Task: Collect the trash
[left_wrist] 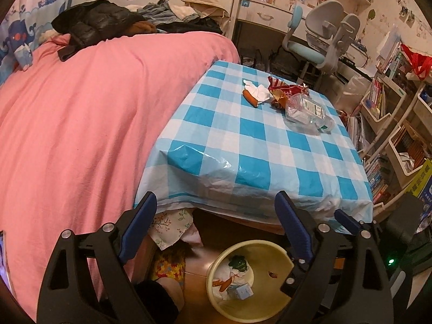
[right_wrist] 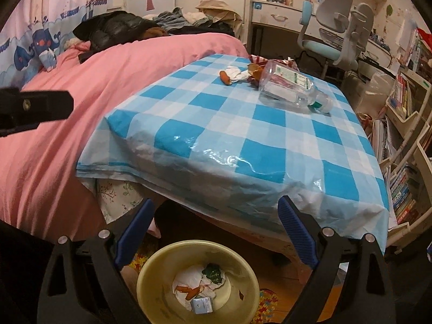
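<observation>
A table with a blue-and-white checked cloth (left_wrist: 243, 140) (right_wrist: 229, 135) carries trash at its far side: a clear plastic bottle (left_wrist: 307, 112) (right_wrist: 291, 89) on its side, a sausage (left_wrist: 250, 97) (right_wrist: 226, 77) on a white tissue (left_wrist: 259, 90) (right_wrist: 237, 73), and a red torn wrapper (left_wrist: 286, 89). A yellow bin (left_wrist: 270, 310) (right_wrist: 151, 286) stands on the floor below the near table edge, holding tissue, a sausage and a small box. My left gripper (left_wrist: 216, 205) and right gripper (right_wrist: 216, 210) are both open and empty, above the bin.
A bed with a pink cover (left_wrist: 81, 135) (right_wrist: 54, 140) lies left of the table, clothes piled at its far end. A desk chair (left_wrist: 318, 40) (right_wrist: 337, 27) stands behind. Bookshelves (left_wrist: 391, 135) (right_wrist: 405, 148) line the right side. The left gripper's body (right_wrist: 32, 108) shows at left.
</observation>
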Demonstrator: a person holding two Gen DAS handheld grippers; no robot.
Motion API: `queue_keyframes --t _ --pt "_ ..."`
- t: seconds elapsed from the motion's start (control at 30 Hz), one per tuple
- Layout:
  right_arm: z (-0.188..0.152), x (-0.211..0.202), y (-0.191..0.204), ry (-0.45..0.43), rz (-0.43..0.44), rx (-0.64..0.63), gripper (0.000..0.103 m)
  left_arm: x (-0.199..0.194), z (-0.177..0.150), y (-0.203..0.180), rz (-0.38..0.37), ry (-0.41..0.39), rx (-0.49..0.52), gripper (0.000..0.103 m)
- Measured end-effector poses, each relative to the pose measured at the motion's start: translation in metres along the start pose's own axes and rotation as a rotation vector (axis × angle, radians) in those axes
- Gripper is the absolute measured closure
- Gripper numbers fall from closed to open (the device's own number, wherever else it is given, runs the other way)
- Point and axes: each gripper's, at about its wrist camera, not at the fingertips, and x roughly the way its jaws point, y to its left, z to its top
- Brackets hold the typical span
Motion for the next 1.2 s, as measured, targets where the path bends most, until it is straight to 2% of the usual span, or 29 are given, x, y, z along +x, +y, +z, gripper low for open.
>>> queue_keyframes --t 1.2 --pt "0.003 0.006 0.022 0.015 0.011 -0.034 0.014 -0.004 0.000 0.002 -0.015 -0.007 -0.002 0.017"
